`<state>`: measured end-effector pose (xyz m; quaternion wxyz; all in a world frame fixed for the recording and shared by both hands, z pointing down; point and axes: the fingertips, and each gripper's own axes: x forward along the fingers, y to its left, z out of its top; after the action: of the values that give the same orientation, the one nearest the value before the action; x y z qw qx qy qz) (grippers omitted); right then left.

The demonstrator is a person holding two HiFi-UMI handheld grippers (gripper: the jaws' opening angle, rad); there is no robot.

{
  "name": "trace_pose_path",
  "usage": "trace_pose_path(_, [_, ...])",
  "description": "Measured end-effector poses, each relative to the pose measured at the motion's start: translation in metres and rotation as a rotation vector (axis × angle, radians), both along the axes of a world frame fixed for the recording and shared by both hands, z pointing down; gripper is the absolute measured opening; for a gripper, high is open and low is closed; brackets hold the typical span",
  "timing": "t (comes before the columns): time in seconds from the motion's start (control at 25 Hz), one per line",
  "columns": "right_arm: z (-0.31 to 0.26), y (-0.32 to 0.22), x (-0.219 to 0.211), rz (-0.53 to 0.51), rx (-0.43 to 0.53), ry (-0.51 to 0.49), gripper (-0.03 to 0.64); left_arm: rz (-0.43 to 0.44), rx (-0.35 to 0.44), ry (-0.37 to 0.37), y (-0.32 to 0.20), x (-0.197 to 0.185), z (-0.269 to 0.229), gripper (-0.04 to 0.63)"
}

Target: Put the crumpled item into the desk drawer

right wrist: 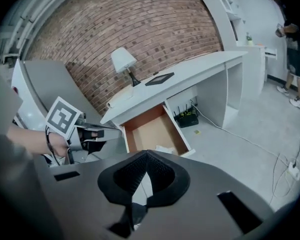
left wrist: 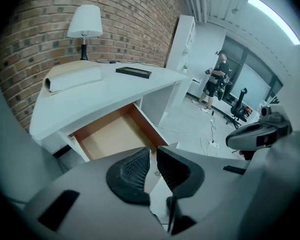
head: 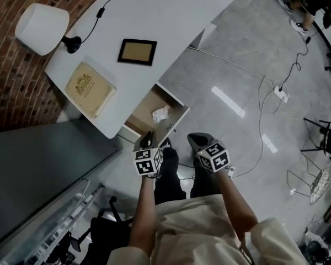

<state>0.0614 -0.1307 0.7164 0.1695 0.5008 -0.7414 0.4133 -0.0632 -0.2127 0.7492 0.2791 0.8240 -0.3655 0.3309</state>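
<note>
The crumpled item (head: 160, 114), a white wad that looks like paper, is lying inside the open desk drawer (head: 145, 114). We are holding both grippers near the drawer's front. The left gripper (head: 147, 138) is showing a thin slit between its pads, gripping nothing. The right gripper (head: 197, 141) is pressing its jaws together, empty. A dark picture frame (head: 137, 51), a tan book (head: 90, 89) and a lamp (head: 42, 28) are sitting on the white desk (head: 171, 15).

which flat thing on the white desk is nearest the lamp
The tan embossed pad: it lies by the white table lamp at the white desk end, while the dark-framed picture sits farther along.
</note>
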Motion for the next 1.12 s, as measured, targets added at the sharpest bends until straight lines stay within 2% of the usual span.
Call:
trace_pose_path(0.2, [-0.035, -0.007, -0.016, -0.055, 0.041, -0.015, 0.026, -0.147, 0.043, 0.039, 0.024, -0.015, -0.056, 0.057])
trace_pose_path(0.36, [-0.070, -0.006, -0.035, -0.122, 0.086, -0.038, 0.026, -0.232, 0.116, 0.063, 0.037, -0.023, -0.104, 0.057])
trace_pose_path(0.48, [-0.094, -0.004, -0.044, -0.132, 0.111, -0.066, 0.026, -0.283, 0.162, 0.082, 0.050, -0.028, -0.134, 0.057])
trace_pose_path(0.92, [-0.128, 0.045, -0.038, -0.207, 0.146, -0.046, 0.026, -0.348, 0.250, 0.078, 0.119, -0.037, -0.175, 0.057])
trace_pose_path(1.12, [-0.133, 0.060, -0.034, -0.200, 0.118, -0.149, 0.026, -0.330, 0.254, 0.063, 0.139, -0.031, -0.172, 0.057])
